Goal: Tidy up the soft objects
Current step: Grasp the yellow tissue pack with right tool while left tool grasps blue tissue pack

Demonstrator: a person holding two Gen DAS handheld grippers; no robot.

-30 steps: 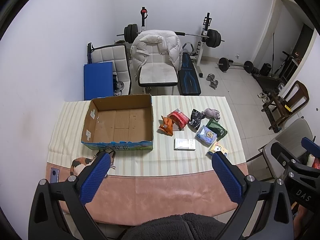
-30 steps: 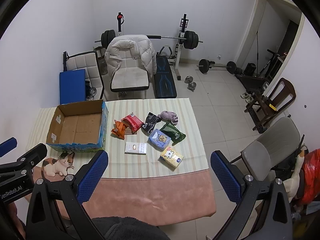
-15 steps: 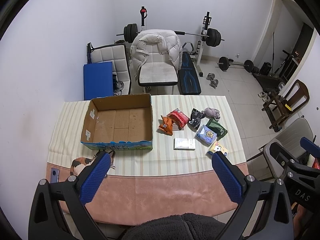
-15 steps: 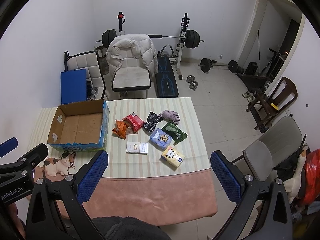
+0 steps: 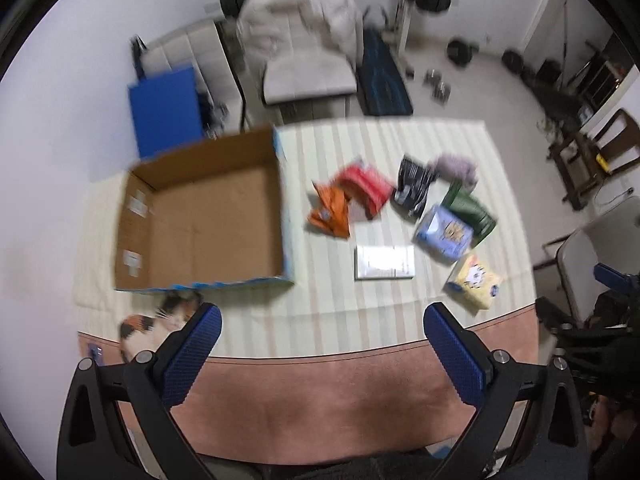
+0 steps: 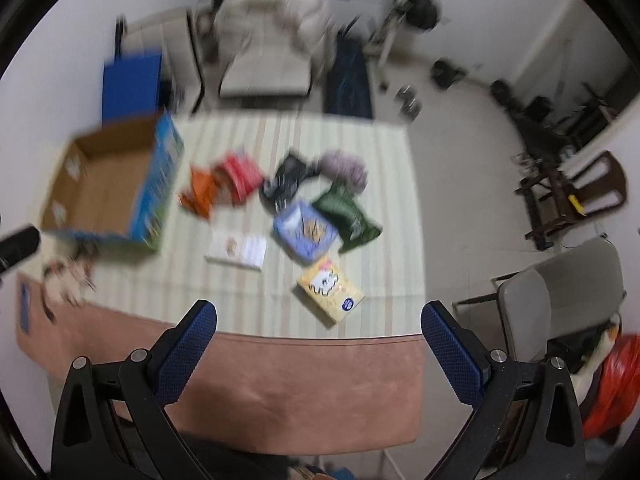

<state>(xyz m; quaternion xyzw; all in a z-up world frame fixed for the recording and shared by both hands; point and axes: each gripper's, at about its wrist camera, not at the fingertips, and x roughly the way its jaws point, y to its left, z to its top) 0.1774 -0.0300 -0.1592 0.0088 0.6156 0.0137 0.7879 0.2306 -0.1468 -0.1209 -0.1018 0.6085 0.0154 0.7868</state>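
An open empty cardboard box (image 5: 200, 216) (image 6: 108, 184) stands on the left of the striped table. To its right lie several soft packs: orange (image 5: 330, 210), red (image 5: 366, 188), black (image 5: 414, 186), green (image 5: 470, 214), blue (image 5: 444, 234) (image 6: 306, 232), yellow (image 5: 474, 280) (image 6: 330, 288), a white pack (image 5: 384, 262) (image 6: 238, 246) and a purple plush (image 5: 454, 166). My left gripper (image 5: 320, 330) is open and empty above the near table edge. My right gripper (image 6: 318, 328) is open and empty too, nearest the yellow pack.
A cat-shaped toy (image 5: 154, 320) and a phone (image 5: 94, 352) lie at the near left. The pink table edge (image 5: 320, 392) is closest. Behind the table stand a white chair with a jacket (image 5: 304, 40), a blue pad (image 5: 166, 110) and weight benches. A grey chair (image 6: 560, 300) stands at the right.
Both grippers have moved forward and down toward the table; the box and packs look larger and blurred. Both stay open and empty. Nothing on the table has moved.
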